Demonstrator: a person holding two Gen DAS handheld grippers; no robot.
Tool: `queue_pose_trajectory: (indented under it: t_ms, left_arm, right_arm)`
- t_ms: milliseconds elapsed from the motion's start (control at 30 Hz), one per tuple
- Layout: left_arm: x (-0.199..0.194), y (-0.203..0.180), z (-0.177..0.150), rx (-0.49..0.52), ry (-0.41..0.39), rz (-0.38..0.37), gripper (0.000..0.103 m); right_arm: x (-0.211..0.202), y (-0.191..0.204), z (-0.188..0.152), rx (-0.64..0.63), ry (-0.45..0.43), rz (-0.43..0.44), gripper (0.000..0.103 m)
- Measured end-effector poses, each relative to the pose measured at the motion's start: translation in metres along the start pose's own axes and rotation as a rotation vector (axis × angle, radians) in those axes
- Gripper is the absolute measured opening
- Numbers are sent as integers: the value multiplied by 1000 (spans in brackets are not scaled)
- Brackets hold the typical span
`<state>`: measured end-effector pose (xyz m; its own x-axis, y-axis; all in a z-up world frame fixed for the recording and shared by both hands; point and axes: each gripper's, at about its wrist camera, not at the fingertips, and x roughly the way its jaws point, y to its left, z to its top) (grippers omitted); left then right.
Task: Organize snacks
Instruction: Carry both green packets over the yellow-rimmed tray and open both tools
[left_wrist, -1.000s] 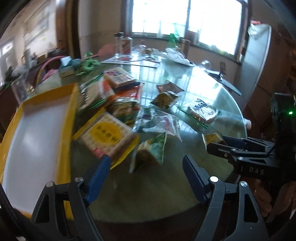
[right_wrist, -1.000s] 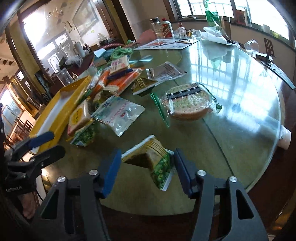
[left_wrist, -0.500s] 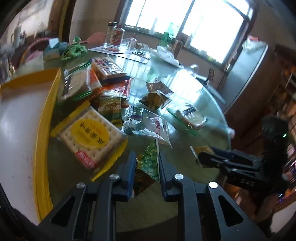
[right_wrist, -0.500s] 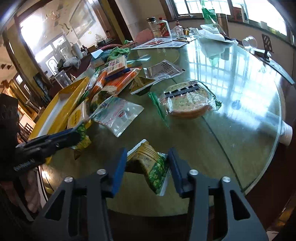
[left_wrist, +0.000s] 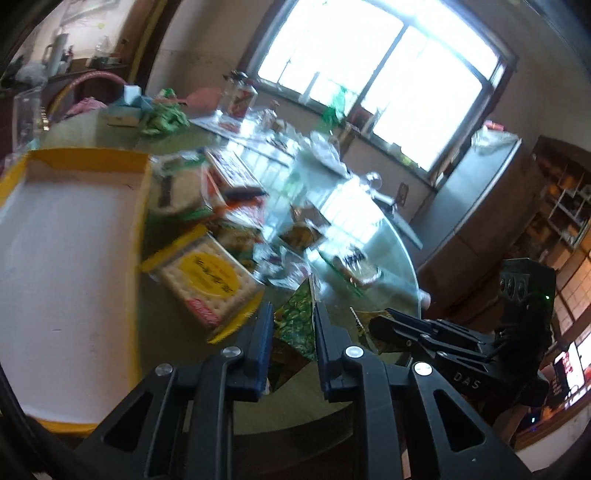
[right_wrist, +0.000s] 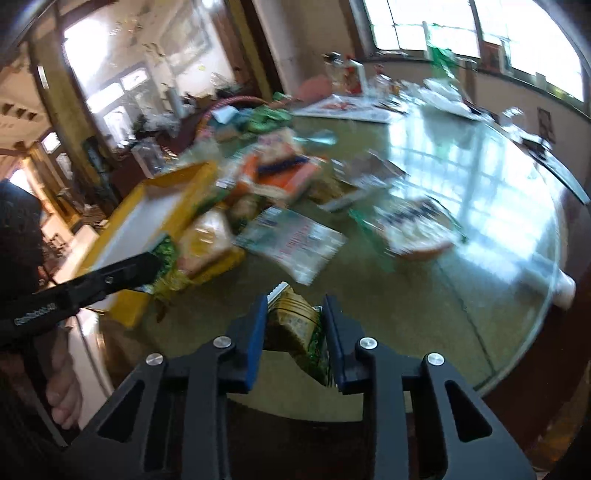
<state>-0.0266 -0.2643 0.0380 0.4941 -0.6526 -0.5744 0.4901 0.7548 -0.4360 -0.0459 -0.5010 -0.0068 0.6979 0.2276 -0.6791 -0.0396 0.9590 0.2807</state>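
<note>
1. Left gripper (left_wrist: 293, 325) grips a green packet (left_wrist: 293, 314), held clear of the table (left_wrist: 177, 332).
2. Right gripper (right_wrist: 293, 325) jaws are closing on a biscuit packet (right_wrist: 293, 321).
3. Yellow tray (left_wrist: 66, 258) lies left of both.

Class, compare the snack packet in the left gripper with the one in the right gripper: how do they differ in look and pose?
The left gripper grips a flat packet of green peas, thin between closely set pads. The right gripper is closing its jaws on a thicker packet of biscuits, brownish with a green end, so its pads stand wider. The pea packet stands edge-up; the biscuit packet tilts. Both are small sealed snacks at the near edge of the glass table.
</note>
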Motion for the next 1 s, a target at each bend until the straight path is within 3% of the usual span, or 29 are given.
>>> queue_pose_trajectory:
  t_ms: [167,367,500,700,1000]
  left_arm:
    - [-49,32,7,-66,-87,89,20]
    - [-89,92,3,-158,-160,292,20]
    - [-94,118,-5,-157,-166,419,20]
    - [-92,148,-12,-186,-123,445,20]
    - [-85,163,-18,-218,-75,423,22]
  right_arm:
    - [3,63,15,-97,-21,117,31]
    - [40,145,28,-225,23,237,31]
    - [73,192,27,-292,68,277,30]
    - [113,220,21,-334,144,249,30]
    - [133,224,15,-360,179,188,30]
